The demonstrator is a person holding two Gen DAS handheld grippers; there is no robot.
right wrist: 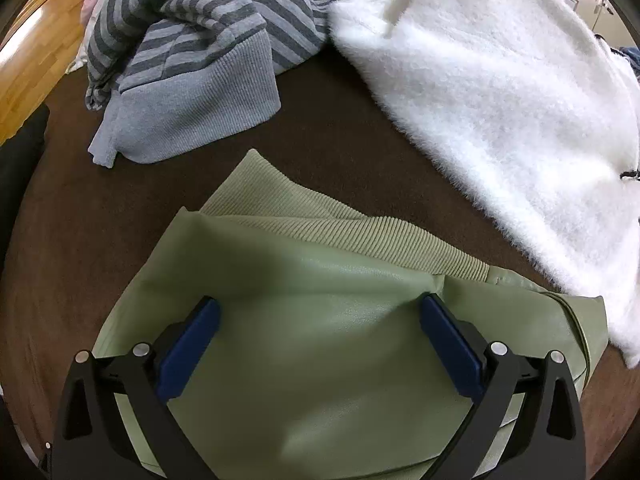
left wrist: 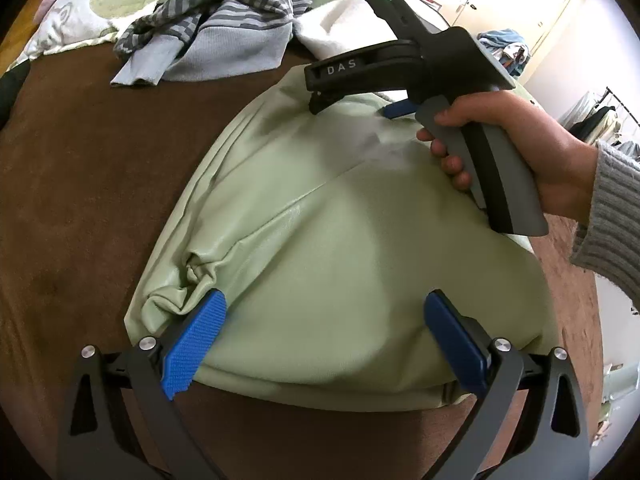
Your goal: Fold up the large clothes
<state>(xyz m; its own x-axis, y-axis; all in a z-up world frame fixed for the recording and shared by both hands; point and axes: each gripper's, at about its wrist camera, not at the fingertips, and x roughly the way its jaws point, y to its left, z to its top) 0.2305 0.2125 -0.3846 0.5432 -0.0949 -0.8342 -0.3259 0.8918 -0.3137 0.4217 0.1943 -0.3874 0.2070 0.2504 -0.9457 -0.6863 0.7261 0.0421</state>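
A pale green leather-look jacket point(left wrist: 340, 264) lies folded in a bundle on the brown cover point(left wrist: 80, 184). My left gripper point(left wrist: 326, 322) is open over the near edge of the jacket, its blue pads point(left wrist: 196, 340) spread wide to either side. A hand point(left wrist: 516, 152) holds my right gripper point(left wrist: 356, 106) at the jacket's far end, pointing down at the fabric. In the right wrist view, my right gripper point(right wrist: 320, 322) stands open above the green jacket point(right wrist: 320, 360), just short of its ribbed hem point(right wrist: 340, 228). Nothing is pinched in either gripper.
A grey striped garment point(right wrist: 192, 52) lies crumpled at the far left and a white fluffy garment point(right wrist: 500, 92) at the far right, both on the brown cover point(right wrist: 340, 136). Wooden floor point(right wrist: 32, 60) shows at the left. A patterned pillow point(left wrist: 80, 12) sits behind.
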